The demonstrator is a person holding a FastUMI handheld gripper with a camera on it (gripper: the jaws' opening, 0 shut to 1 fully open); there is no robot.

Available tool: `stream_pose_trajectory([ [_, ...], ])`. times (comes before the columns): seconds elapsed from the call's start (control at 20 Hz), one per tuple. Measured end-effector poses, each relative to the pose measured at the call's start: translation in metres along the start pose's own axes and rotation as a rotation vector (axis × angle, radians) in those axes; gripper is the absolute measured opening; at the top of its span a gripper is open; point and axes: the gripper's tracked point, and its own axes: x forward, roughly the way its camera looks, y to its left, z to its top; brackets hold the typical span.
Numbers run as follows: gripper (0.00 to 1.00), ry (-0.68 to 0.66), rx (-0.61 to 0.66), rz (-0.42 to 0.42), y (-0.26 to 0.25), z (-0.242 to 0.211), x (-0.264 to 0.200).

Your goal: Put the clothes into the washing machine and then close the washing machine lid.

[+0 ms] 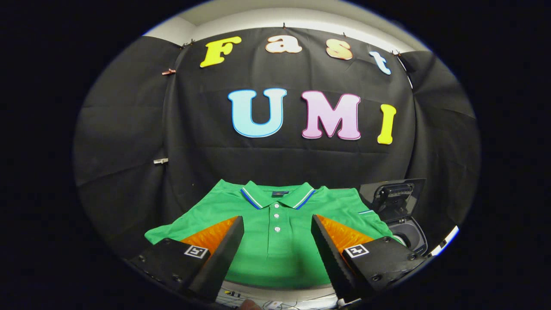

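Note:
A green polo shirt with a blue-and-white striped collar lies spread flat, front up, buttons running down its middle. My gripper hovers over the shirt's lower part with its two black fingers wide apart and nothing between them but the shirt lying below. To the right of the shirt, beyond the right finger, stands a small dark washing machine with its lid raised upright and the round drum opening showing.
Black cloth walls the booth behind and at both sides. The shirt rests on a light surface whose front edge shows under the fingers, with some cables near it.

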Motion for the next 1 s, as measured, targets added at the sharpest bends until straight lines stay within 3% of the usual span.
stream_pose_trajectory([
  [0.25, 0.99, 0.230, 0.042, -0.022, -0.006, -0.006, 0.051],
  [0.45, 1.00, 0.369, 0.052, 0.009, 0.003, -0.010, 0.086],
  [0.75, 1.00, 0.659, -0.034, 0.006, -0.003, -0.054, 0.098],
  [1.0, 1.00, 0.826, -0.073, 0.040, -0.007, -0.056, 0.102],
])
